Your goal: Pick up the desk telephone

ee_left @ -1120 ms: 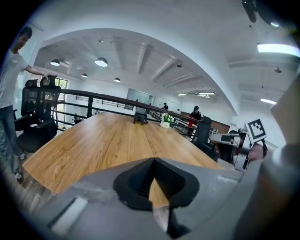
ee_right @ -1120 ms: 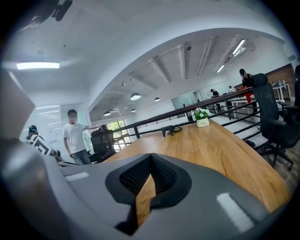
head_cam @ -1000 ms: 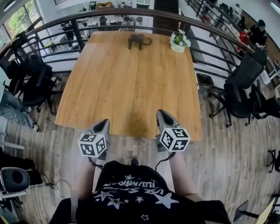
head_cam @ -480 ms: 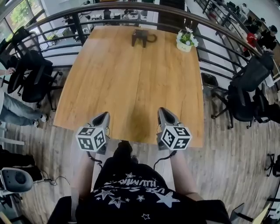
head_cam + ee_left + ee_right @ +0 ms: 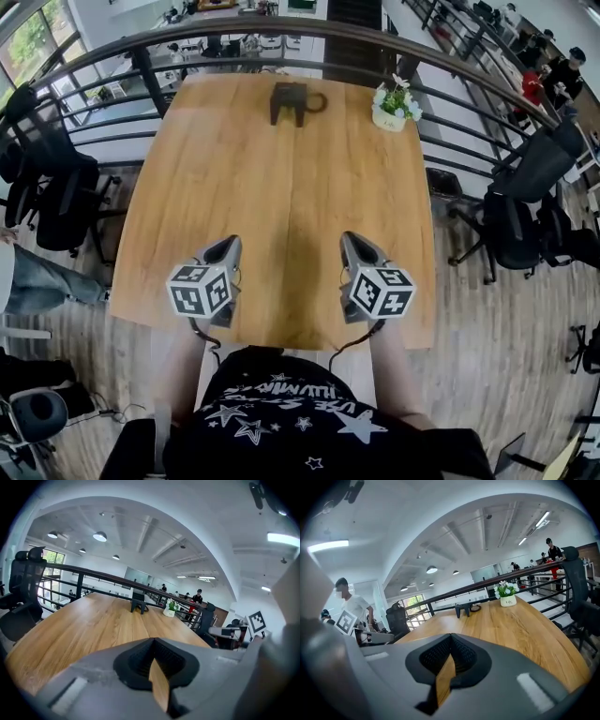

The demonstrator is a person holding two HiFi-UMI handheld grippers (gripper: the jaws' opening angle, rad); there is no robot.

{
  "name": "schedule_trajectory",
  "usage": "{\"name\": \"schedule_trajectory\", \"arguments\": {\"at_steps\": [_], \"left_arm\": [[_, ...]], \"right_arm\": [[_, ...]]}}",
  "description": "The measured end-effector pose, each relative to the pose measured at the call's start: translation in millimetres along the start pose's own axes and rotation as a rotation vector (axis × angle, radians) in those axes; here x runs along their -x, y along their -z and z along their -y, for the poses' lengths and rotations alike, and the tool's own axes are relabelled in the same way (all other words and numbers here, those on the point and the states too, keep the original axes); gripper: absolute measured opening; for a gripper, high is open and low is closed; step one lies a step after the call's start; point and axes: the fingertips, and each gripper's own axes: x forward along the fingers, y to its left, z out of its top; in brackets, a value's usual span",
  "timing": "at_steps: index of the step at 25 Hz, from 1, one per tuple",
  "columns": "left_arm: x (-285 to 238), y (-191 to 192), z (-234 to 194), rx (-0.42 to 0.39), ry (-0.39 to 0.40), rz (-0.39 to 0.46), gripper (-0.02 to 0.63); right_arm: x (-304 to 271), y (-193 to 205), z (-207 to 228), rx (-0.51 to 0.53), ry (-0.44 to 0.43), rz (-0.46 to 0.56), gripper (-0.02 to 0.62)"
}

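The desk telephone (image 5: 289,101) is a dark set with a coiled cord, standing at the far end of the long wooden table (image 5: 281,187). It looks small in the left gripper view (image 5: 138,605) and in the right gripper view (image 5: 464,608). My left gripper (image 5: 228,246) and right gripper (image 5: 352,240) hover side by side over the table's near end, both pointing at the telephone and far short of it. Both are shut with nothing between the jaws, as the left gripper view (image 5: 152,641) and the right gripper view (image 5: 450,637) show.
A white pot of flowers (image 5: 392,105) stands to the right of the telephone. A curved dark railing (image 5: 450,103) runs round the table's far end. Black office chairs stand at the left (image 5: 56,187) and right (image 5: 525,206). A person (image 5: 349,604) stands off to the left.
Both grippers have moved forward from the table's near edge to above its near end. The telephone and the flower pot sit a little lower in the head view.
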Motion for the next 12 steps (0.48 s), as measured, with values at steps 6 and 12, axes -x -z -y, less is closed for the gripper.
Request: {"name": "schedule_trajectory", "arguments": {"at_steps": [6, 12], "left_arm": [[-54.9, -45.6, -11.2, 0.009, 0.039, -0.007, 0.002], [-95.9, -77.5, -22.4, 0.015, 0.07, -0.001, 0.002]], "right_arm": [[-42.1, -25.2, 16.4, -0.012, 0.018, 0.005, -0.001], [-74.4, -47.8, 32.7, -0.001, 0.025, 0.018, -0.001]]}}
